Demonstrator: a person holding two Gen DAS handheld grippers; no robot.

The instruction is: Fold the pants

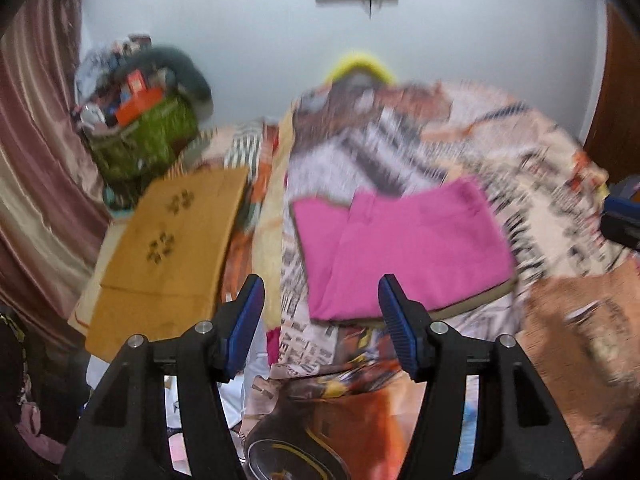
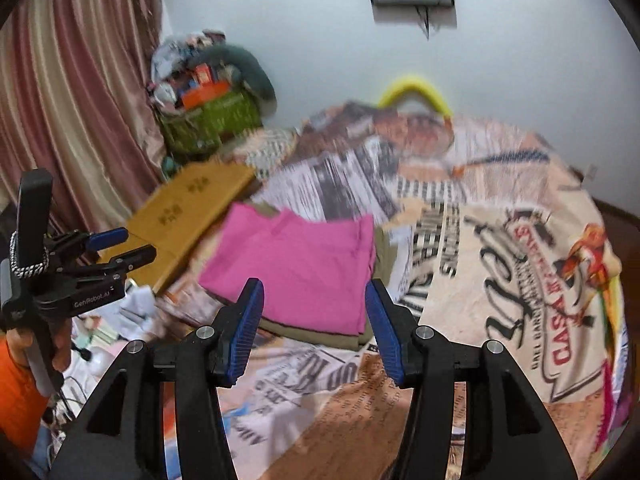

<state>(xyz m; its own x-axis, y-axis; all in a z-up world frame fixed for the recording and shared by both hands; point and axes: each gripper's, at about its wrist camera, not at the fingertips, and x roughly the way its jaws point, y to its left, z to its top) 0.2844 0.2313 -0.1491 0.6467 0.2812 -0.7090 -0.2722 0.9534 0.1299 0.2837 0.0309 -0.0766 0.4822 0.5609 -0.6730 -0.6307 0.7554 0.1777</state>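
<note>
My left gripper point(image 1: 320, 300) has its blue pads spread apart with nothing between them; my right gripper point(image 2: 314, 304) is likewise parted and empty. Both hang above the bed, clear of the cloth. Just beyond the fingertips lie the pink pants point(image 2: 296, 264), folded into a flat rectangle on top of an olive-brown garment point(image 2: 320, 334) whose near edge peeks out beneath. They rest on the printed bedspread point(image 2: 500, 272). To the far left sits a tan folded cloth point(image 1: 172, 240), beyond it a green basket point(image 1: 144, 148) heaped with clutter, beside a pink curtain point(image 1: 36, 152).
</note>
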